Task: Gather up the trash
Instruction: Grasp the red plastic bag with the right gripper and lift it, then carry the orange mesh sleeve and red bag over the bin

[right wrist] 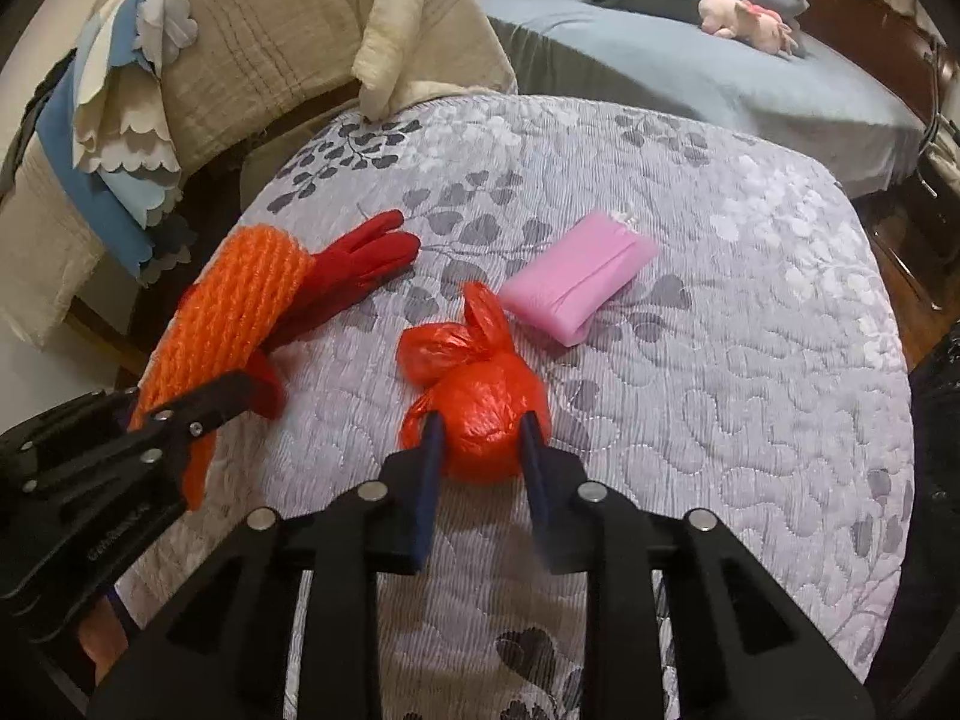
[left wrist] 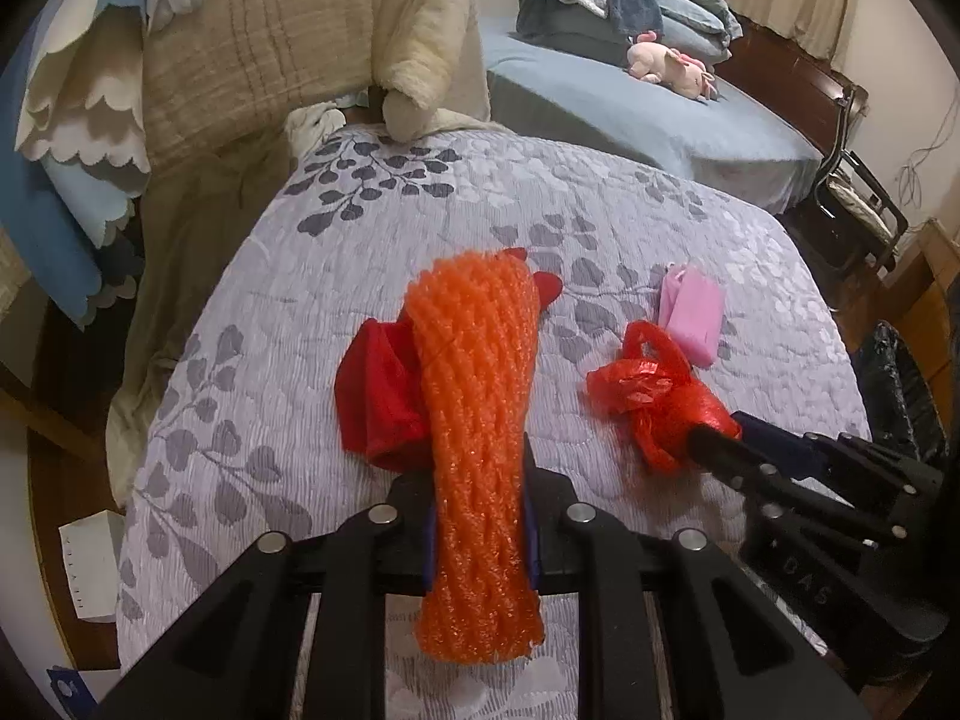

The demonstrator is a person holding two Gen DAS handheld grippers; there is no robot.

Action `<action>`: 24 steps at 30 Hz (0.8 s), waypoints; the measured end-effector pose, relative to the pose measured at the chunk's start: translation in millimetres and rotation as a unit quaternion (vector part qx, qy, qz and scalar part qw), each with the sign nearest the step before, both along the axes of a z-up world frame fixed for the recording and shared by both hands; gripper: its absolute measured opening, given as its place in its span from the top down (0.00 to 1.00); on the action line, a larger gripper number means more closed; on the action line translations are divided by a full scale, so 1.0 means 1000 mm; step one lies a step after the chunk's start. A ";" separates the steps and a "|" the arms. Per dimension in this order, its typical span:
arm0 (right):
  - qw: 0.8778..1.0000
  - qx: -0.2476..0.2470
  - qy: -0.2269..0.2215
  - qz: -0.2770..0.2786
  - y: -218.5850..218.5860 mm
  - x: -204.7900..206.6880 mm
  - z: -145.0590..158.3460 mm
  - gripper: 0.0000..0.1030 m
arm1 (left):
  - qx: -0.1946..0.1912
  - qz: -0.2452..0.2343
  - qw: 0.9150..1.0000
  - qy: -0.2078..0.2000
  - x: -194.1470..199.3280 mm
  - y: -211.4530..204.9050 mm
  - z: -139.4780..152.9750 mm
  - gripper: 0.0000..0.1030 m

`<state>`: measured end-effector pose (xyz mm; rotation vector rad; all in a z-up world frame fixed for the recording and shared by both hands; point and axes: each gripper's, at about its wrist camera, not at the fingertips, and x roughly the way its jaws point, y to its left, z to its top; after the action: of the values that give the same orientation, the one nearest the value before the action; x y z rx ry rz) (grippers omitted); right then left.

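My left gripper (left wrist: 478, 462) is shut on an orange foam net sleeve (left wrist: 474, 420), held above the quilted table; the sleeve also shows in the right wrist view (right wrist: 234, 312). A red glove (left wrist: 375, 396) lies under and behind the sleeve, its fingers showing in the right wrist view (right wrist: 360, 264). My right gripper (right wrist: 480, 426) is shut on a knotted red plastic bag ball (right wrist: 486, 414), which rests on the quilt; the bag also shows in the left wrist view (left wrist: 654, 390). A pink tissue pack (right wrist: 579, 282) lies just beyond the bag.
A grey leaf-patterned quilt (right wrist: 720, 360) covers the surface. Beige and blue blankets (left wrist: 240, 60) hang at the back left. A blue bed (left wrist: 630, 102) with a pink plush toy (left wrist: 672, 63) stands behind. A dark object (left wrist: 900, 384) is at the right edge.
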<state>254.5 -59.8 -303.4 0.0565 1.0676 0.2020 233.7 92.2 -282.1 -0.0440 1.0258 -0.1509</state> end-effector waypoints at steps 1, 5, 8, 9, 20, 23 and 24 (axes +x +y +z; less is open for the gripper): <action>1.000 0.001 -0.001 0.001 -0.001 -0.001 0.002 0.77 | 0.000 0.000 1.000 0.000 -0.001 -0.001 0.001 0.80; 1.000 0.003 -0.003 -0.003 -0.007 -0.004 0.006 0.78 | 0.004 -0.003 1.000 -0.002 -0.004 -0.008 0.005 0.80; 1.000 0.005 -0.005 -0.007 -0.012 -0.008 0.010 0.78 | 0.012 -0.008 1.000 -0.007 -0.009 -0.015 0.010 0.80; 1.000 0.006 -0.007 -0.008 -0.014 -0.010 0.013 0.78 | 0.015 -0.009 1.000 -0.008 -0.010 -0.017 0.011 0.80; 1.000 0.004 -0.025 -0.017 -0.038 -0.027 0.039 0.80 | 0.014 -0.014 1.000 -0.015 -0.030 -0.036 0.024 0.80; 0.999 0.003 -0.029 -0.018 -0.046 -0.032 0.047 0.80 | 0.014 -0.012 1.000 -0.017 -0.036 -0.041 0.030 0.80; 0.999 0.003 -0.031 -0.019 -0.049 -0.035 0.050 0.80 | 0.017 -0.011 1.000 -0.017 -0.038 -0.042 0.032 0.80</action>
<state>219.7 -108.3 -253.5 0.0762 1.0035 0.1722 195.2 49.7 -250.5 0.0004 0.9945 -0.1548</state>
